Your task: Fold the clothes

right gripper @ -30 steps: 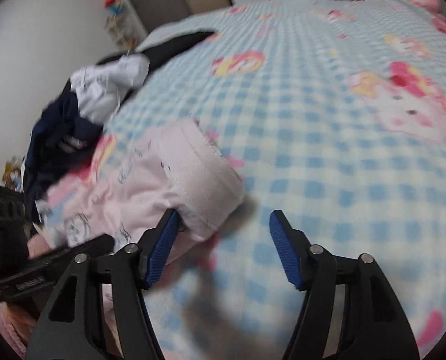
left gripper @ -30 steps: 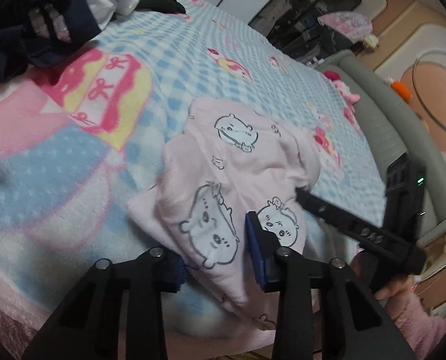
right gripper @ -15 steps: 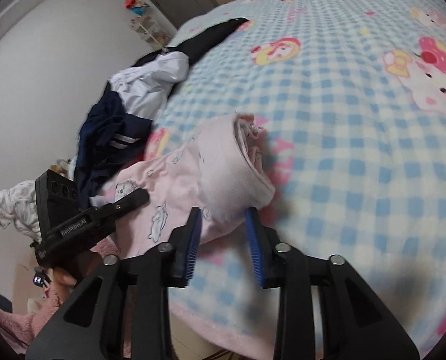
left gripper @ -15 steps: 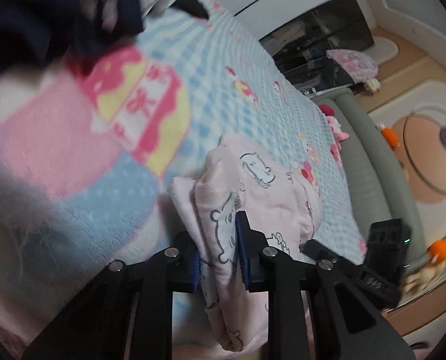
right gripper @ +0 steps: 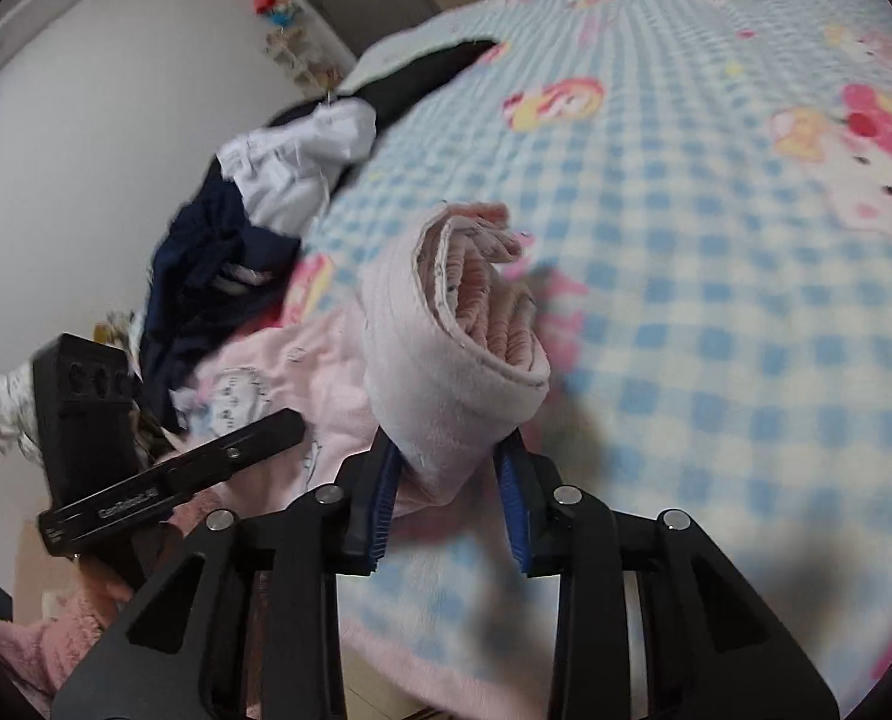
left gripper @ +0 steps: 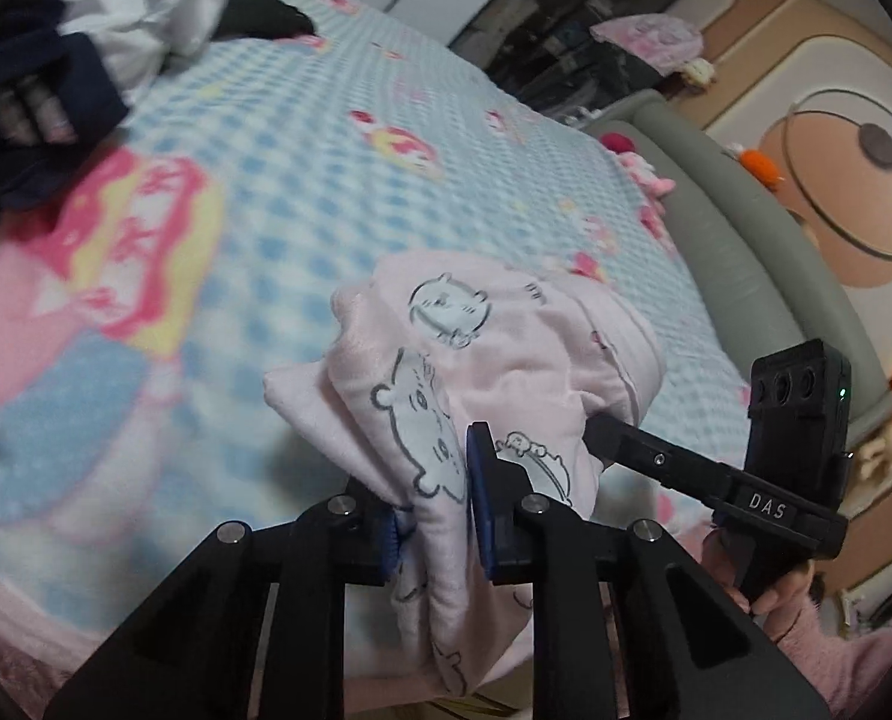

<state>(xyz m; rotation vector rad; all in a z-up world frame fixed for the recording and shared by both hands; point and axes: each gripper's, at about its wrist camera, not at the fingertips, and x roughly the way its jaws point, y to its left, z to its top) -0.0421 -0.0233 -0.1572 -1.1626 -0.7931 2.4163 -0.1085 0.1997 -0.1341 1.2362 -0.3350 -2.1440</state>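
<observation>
The pale pink garment [left gripper: 494, 360] is soft and fleecy, printed with outline drawings of small round-eared cartoon animals, and it lies folded into a thick bundle at the near edge of the bed, its near side lifted off the checked blanket [left gripper: 338, 138]. Seen from the right wrist, one end is a wide plain cuff wrapped round gathered inner layers, like a loose roll [right gripper: 452, 348]. The left gripper [left gripper: 434, 516] has just been closing and its blue pads pinch a hanging fold of the printed cloth; the right gripper [right gripper: 449, 498] has also just been closing, and its pads press on the lower end of the rolled cuff. Writing is sparse — the right gripper's arm, seen from the left wrist, carries a small plate reading "DAS" [left gripper: 767, 505]; the label on the left gripper's arm in the other view is too blurred to read. A hand in a fluffy pink sleeve [left gripper: 806, 606] holds that right tool. Far left on the bed sits a heap of navy and white clothes [right gripper: 254, 222]. To the right and beyond the garment the blue-and-white blanket with pink cartoon figures lies open, up to a grey padded bed edge [left gripper: 740, 252].
</observation>
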